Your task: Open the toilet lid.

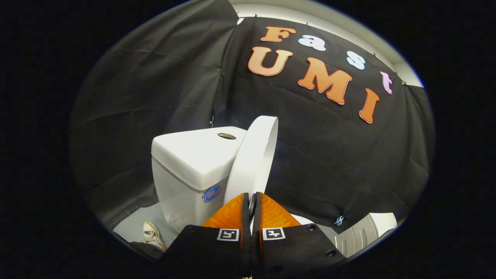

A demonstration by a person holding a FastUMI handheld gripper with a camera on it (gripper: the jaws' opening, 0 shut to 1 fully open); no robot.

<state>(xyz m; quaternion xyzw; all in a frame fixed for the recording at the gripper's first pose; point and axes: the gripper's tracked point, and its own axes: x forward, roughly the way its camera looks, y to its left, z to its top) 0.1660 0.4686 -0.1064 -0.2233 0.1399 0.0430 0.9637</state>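
We see the gripper (252, 201) pointing forward and a little upward, its fingers drawn nearly together on the thin lower edge of the toilet lid (254, 155), pinching it from both sides. The lid stands raised, almost upright, leaning toward the tank (190, 162) just beside it. Black cloth hangs behind as the wall. Below the tank lies pale floor (135, 223), with a shoe (153, 234) on it.
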